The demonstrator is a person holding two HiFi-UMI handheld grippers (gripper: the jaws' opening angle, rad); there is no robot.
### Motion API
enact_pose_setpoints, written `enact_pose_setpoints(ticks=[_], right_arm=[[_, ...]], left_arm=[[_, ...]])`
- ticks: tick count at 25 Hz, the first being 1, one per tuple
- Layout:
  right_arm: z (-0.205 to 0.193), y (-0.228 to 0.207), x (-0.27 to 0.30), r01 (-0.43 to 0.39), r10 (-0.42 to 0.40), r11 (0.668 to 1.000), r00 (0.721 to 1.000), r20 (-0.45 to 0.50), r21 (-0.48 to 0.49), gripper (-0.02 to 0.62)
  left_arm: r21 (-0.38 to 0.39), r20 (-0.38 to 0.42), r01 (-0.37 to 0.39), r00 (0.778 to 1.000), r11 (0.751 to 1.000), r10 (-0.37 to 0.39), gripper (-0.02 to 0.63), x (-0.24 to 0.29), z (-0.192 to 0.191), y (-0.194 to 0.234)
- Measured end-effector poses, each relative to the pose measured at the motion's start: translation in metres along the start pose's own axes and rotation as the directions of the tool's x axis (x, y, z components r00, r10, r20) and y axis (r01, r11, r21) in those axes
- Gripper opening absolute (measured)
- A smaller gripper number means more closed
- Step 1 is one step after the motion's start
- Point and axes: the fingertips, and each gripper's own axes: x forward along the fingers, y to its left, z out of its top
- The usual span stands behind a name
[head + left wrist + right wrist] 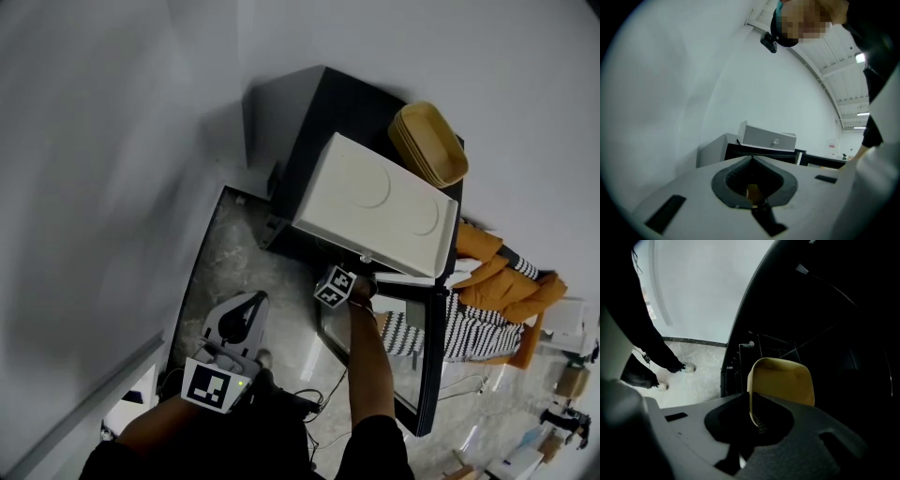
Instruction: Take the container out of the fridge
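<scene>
Reaching down into the open black fridge [314, 122], the right gripper [751, 404] has its jaws pinched narrow on the near wall of the yellow container [785, 380], one pad inside the rim and one outside. The container sits inside the dark cabinet with wire shelf bars [773, 344] behind it; whether it rests on a shelf or hangs in the grip is hard to tell in that gloom. From the head view the right forearm [370, 366] runs past the glass door [427, 375], which stands swung out to the right, and the marker cube [335, 286] sits just at the fridge's mouth.

The left gripper [751, 159] is held low and well apart from the fridge, near the person's body, its jaws brought together at the tips with nothing between them. It faces the fridge from a distance.

On top of the fridge lie a white box [375, 202] and, behind it, a stack of yellow trays [431, 145]. The floor [248, 272] is pale marbled stone, and two light shoes [686, 366] stand on it beside the fridge
</scene>
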Motion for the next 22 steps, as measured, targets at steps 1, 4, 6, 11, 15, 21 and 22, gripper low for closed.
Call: enact_pose_setpoints(ticks=[1,4,6,11,15,21,22], right_arm=[[0.000,0.001,-0.001,-0.001,0.001,1.000,1.000,0.000,-0.001,0.015],[-0.002,0.006,-0.006,-0.006,0.006,1.000,1.000,-0.001,-0.004,0.015],[-0.002,0.009,-0.010,-0.010,0.010,1.000,1.000,0.003,-0.003,0.014],[-0.002,0.021,-0.024,-0.014,0.014,1.000,1.000,0.025,-0.002,0.014],[-0.005,0.041,-0.040,-0.030,0.030,1.000,0.999,0.043,0.005,0.014],[-0.010,0.079,-0.074,-0.054,0.055,0.998,0.996,0.068,-0.013,0.014],[-0.011,0.086,-0.079,-0.058,0.059,0.998,0.995,0.075,-0.014,0.014]], left_arm=[[0.001,0.003,0.000,1.000,1.000,0.000,0.005,-0.001,0.000,-0.001],[0.004,0.008,-0.001,1.000,1.000,0.001,0.005,-0.006,0.001,-0.004],[0.005,0.012,-0.001,1.000,1.000,0.001,0.005,-0.010,0.001,-0.007],[0.001,0.022,-0.004,1.000,1.000,0.004,0.005,-0.023,-0.002,-0.018],[-0.002,0.032,-0.012,0.999,1.000,0.012,0.005,-0.037,-0.003,-0.028],[0.034,0.107,-0.046,0.993,0.998,0.043,0.005,-0.060,0.009,-0.043],[0.040,0.114,-0.047,0.993,0.998,0.042,0.005,-0.064,0.010,-0.048]])
